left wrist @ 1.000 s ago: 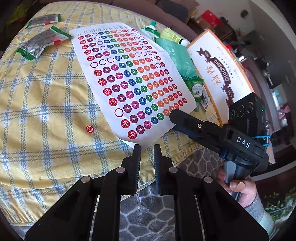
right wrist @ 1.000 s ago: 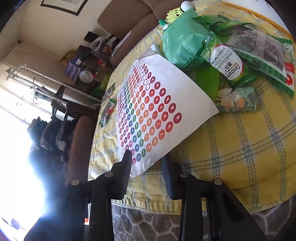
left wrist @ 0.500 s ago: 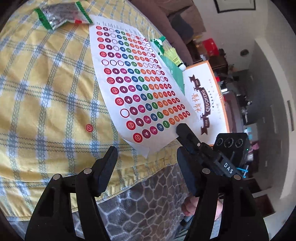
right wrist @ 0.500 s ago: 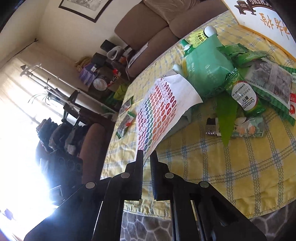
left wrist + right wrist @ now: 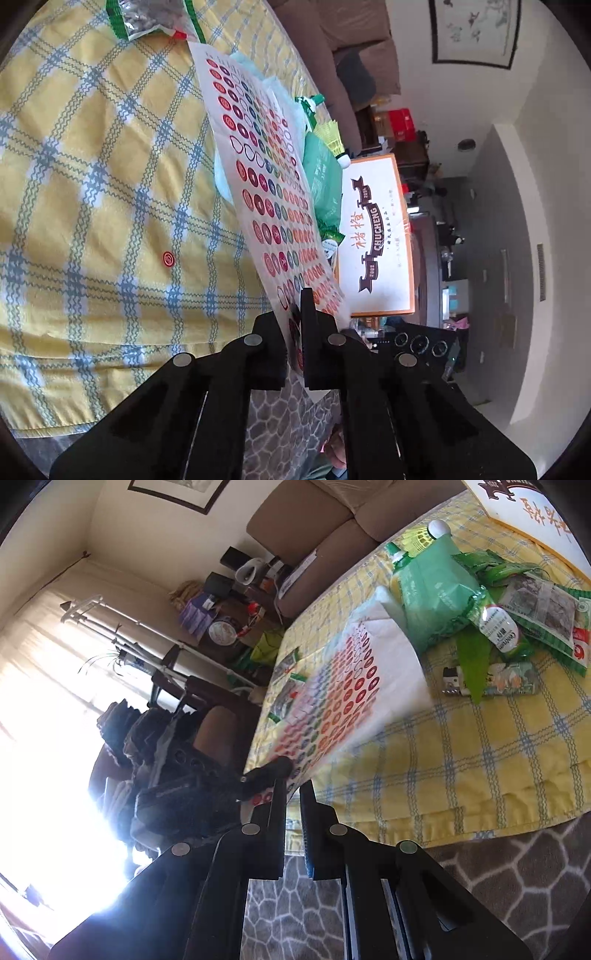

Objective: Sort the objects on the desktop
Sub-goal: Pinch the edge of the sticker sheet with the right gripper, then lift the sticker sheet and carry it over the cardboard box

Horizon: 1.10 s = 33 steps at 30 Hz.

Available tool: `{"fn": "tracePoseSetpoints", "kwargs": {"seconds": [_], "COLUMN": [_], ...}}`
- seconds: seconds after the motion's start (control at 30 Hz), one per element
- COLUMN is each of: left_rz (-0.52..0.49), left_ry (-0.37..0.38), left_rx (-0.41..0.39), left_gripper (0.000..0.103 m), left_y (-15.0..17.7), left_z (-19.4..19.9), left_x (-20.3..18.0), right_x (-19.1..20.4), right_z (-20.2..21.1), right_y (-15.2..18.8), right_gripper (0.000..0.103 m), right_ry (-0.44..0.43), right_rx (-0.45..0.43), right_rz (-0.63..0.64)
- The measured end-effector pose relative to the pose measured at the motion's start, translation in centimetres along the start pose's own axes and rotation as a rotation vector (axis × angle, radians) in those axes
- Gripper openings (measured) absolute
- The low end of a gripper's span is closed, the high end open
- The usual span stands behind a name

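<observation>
A white sticker sheet [image 5: 266,177] with rows of coloured round stickers is lifted off the yellow checked tablecloth [image 5: 92,166], tilted on edge. My left gripper [image 5: 295,321] is shut on its near corner. My right gripper [image 5: 293,794] is shut on the near edge of the same sheet [image 5: 351,698]; the left gripper's body [image 5: 207,794] shows just to its left. One loose red sticker [image 5: 168,258] lies on the cloth.
Green snack packets and a green pouch [image 5: 436,590], a small bottle [image 5: 498,631], a lighter [image 5: 452,681] and a shuttlecock [image 5: 328,133] lie beyond the sheet. An orange-edged box [image 5: 376,236] stands at the far side. A seed packet [image 5: 151,14] lies far left.
My left gripper went from open to shut on the sheet's near corner. The sheet has risen off the cloth and tilted up. My right gripper has stayed shut on its edge.
</observation>
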State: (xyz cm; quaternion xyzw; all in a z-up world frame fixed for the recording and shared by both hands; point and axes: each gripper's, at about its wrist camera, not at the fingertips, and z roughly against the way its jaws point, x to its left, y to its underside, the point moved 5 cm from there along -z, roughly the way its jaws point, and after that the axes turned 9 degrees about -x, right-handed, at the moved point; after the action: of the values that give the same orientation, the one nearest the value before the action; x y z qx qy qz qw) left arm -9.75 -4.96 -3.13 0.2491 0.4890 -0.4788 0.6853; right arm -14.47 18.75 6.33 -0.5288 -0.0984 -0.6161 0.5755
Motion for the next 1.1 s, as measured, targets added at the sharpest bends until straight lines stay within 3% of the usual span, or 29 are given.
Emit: {"fn": "tracePoseSetpoints", "kwargs": {"seconds": [0.03, 0.07, 0.13, 0.17, 0.23, 0.27, 0.3, 0.33, 0.43, 0.5, 0.57, 0.63, 0.67, 0.7, 0.9, 1.1], "left_rz": [-0.004, -0.002, 0.009, 0.008, -0.012, -0.023, -0.033, -0.042, -0.065, -0.069, -0.053, -0.055, -0.077, -0.105, -0.301, -0.469], "left_ry": [0.003, 0.013, 0.040, 0.051, 0.043, 0.036, 0.024, 0.010, -0.034, -0.067, -0.078, -0.076, -0.082, -0.086, -0.124, -0.085], "left_rx": [0.008, 0.019, 0.045, 0.061, 0.089, 0.101, 0.111, 0.115, 0.111, 0.079, 0.047, 0.035, 0.035, 0.032, -0.016, -0.006], "left_gripper": [0.005, 0.005, 0.005, 0.005, 0.005, 0.005, 0.005, 0.005, 0.009, 0.028, 0.035, 0.030, 0.013, 0.009, 0.009, 0.009], "left_y": [0.2, 0.6, 1.3, 1.7, 2.5, 2.8, 3.0, 3.2, 3.3, 2.9, 2.3, 1.9, 1.8, 1.8, 2.5, 4.3], "left_z": [-0.1, -0.2, -0.4, -0.5, -0.9, -1.0, -1.3, -1.4, -1.5, -1.4, -1.1, -0.9, -1.0, -0.9, 0.8, -0.5], "left_x": [-0.1, -0.2, -0.7, -1.0, -1.3, -1.4, -1.5, -1.5, -1.3, -0.9, -0.4, -0.3, -0.5, -0.9, -5.8, -15.5], "right_x": [-0.9, -2.0, -4.2, -5.2, -6.6, -6.7, -6.4, -5.9, -3.7, -2.3, -1.2, -0.4, -0.2, 0.2, 3.0, 6.5], "right_z": [-0.1, -0.2, -0.4, -0.5, -0.8, -0.6, -0.5, -0.4, 0.4, 0.7, 0.6, 0.4, 0.3, 0.2, 1.2, 7.7], "right_y": [-0.1, -0.4, -0.9, -1.0, -0.9, -1.2, -1.4, -1.7, -2.4, -2.5, -2.2, -1.5, -1.1, -0.9, -1.0, -4.0], "right_gripper": [0.019, 0.036, 0.055, 0.055, 0.052, 0.041, 0.033, 0.017, 0.009, 0.007, 0.007, 0.007, 0.007, 0.007, 0.007, 0.007], "right_ry": [0.029, 0.049, 0.052, 0.031, -0.025, -0.033, -0.027, -0.017, -0.001, 0.017, 0.028, 0.049, 0.062, 0.070, 0.120, 0.151], "right_rx": [-0.007, -0.016, -0.038, -0.032, -0.030, -0.037, -0.040, -0.042, -0.073, -0.081, -0.068, -0.054, -0.045, -0.039, -0.056, -0.182], "right_rz": [-0.029, -0.072, -0.187, -0.252, -0.368, -0.370, -0.338, -0.294, -0.170, -0.085, -0.022, 0.030, 0.058, 0.083, 0.256, 0.420]}}
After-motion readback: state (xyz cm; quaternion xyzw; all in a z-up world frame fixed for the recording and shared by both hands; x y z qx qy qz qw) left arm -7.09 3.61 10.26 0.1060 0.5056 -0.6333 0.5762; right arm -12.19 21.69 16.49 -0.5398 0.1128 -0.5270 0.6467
